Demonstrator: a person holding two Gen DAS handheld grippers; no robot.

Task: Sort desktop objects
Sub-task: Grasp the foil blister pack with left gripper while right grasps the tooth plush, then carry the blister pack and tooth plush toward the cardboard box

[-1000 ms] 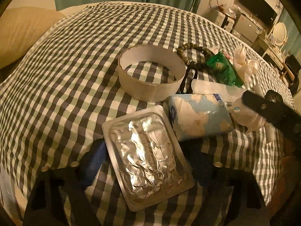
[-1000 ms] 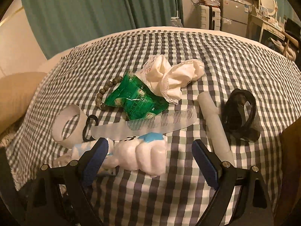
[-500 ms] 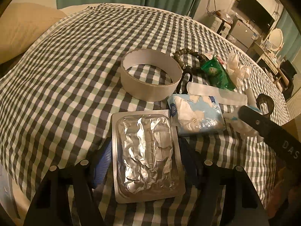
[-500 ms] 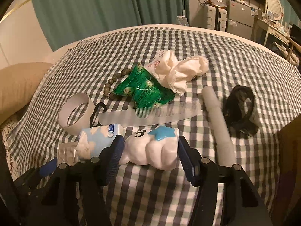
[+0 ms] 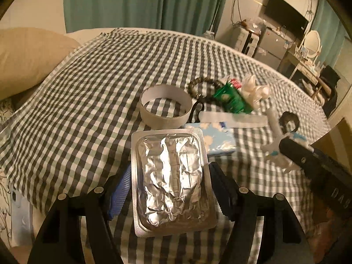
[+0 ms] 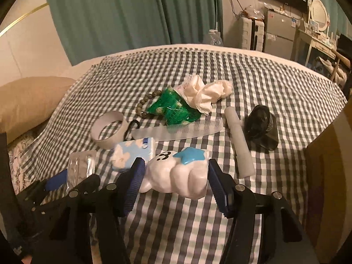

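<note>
My left gripper (image 5: 169, 173) is shut on a silver foil blister pack (image 5: 171, 165), which it holds flat a little above the checked cloth (image 5: 88, 92). In the right wrist view, the right gripper (image 6: 176, 171) is shut on a white cloud-shaped toy (image 6: 176, 180) with a blue star, lifted off the cloth. That view also shows the blister pack (image 6: 82, 165) at lower left. The right gripper's dark body (image 5: 308, 156) enters the left wrist view from the right, with the toy (image 5: 275, 151) blurred at its tip.
On the cloth lie a white tape ring (image 6: 109, 129), a blue tissue pack (image 6: 134, 151), a clear comb (image 6: 187, 129), a bead bracelet (image 6: 143, 105), a green packet (image 6: 173, 110), a white lace cloth (image 6: 206, 94), a white tube (image 6: 238, 140) and a black bundle (image 6: 260, 125). A pillow (image 6: 28, 101) lies at the left.
The right jaws closed on the cloud toy and lifted it. The left gripper rose with the blister pack, which turned straighter between the fingers.
</note>
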